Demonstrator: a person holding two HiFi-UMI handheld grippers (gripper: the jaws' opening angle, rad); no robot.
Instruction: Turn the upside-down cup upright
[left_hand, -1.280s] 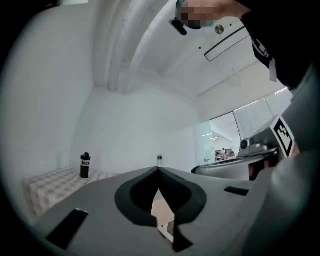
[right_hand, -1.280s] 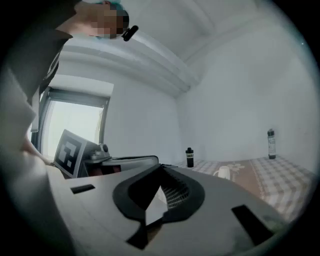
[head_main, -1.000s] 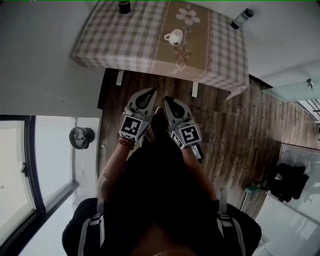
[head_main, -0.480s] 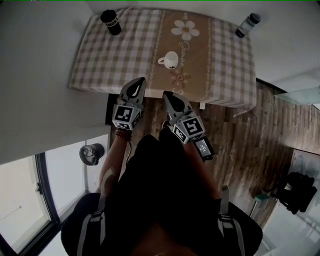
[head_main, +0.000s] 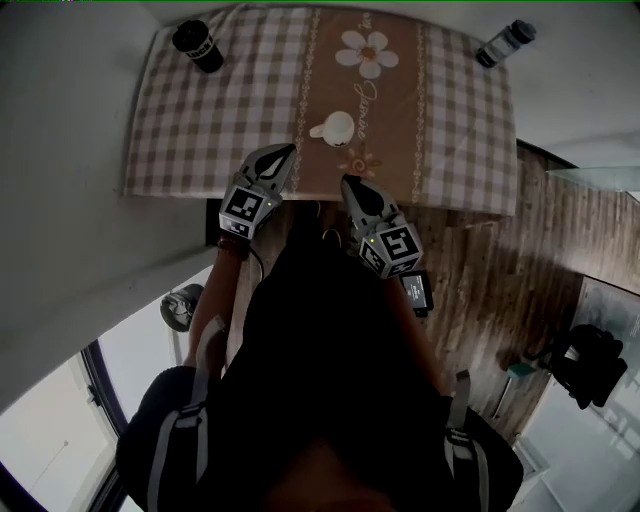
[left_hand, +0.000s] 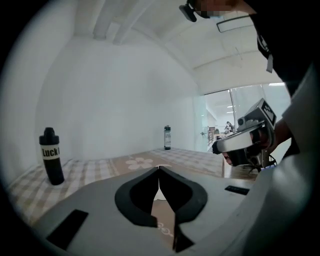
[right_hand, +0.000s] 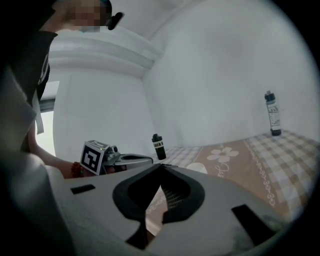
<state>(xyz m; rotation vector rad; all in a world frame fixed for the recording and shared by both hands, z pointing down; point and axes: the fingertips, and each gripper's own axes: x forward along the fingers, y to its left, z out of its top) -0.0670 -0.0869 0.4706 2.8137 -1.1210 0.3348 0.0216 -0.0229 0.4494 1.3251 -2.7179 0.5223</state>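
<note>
A white cup (head_main: 334, 128) stands upside down on the brown flowered runner of the table (head_main: 200, 130), its handle pointing left. My left gripper (head_main: 288, 150) is shut and empty, its tip over the table's near edge, just left of and short of the cup. My right gripper (head_main: 347, 182) is also shut and empty, at the near edge below the cup. In the left gripper view the shut jaws (left_hand: 159, 168) hide most of the cup. In the right gripper view the cup (right_hand: 196, 168) peeks out behind the shut right gripper (right_hand: 161, 165).
A black bottle (head_main: 198, 45) stands at the far left of the checked cloth, a grey bottle (head_main: 504, 42) at the far right corner. Wood floor (head_main: 520, 260) lies to the right, a white wall (head_main: 60, 150) to the left.
The person has stepped up to the table. Both grippers moved forward from over the floor to the table's near edge, so the cup is now close ahead of them.
</note>
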